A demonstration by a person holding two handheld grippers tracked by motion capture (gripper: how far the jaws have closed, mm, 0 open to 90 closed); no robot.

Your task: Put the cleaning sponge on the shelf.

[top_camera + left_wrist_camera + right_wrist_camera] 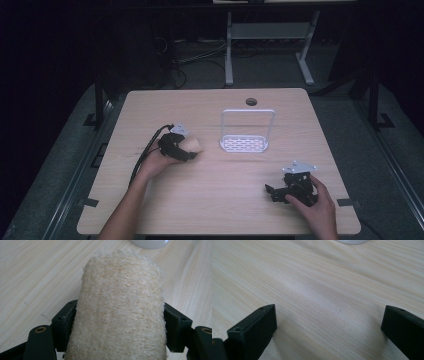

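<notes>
Dark floor and the legs of another desk lay beyond a pale wooden table [210, 200], which had a round cable hole [251, 102] near its far edge. On the person's left, the left gripper [187, 150] was held low over the wood by the left hand [159, 162], its cable [142, 157] trailing back toward the near edge. Its two black jaws were closed against the sides of a loofah sponge [120, 310], a pale, fibrous roll that stood out well past the jaw tips; in the left gripper view the pads pressed into both flanks of the roll. In the high view the sponge [194, 145] showed as a small tan lump at the gripper's front end. Just ahead of that gripper and off to its right stood a white wire rack [245, 131], with an upright loop frame rising from a slotted base tray; the sponge was near it but apart from it. The rack's white edge also peeked in at the top of both gripper views. Well apart on the person's right, the right hand [315, 207] held the right gripper [272, 192] close above the table, pointing leftward. Its jaws stood wide apart with bare wood between them, gripping nothing.
</notes>
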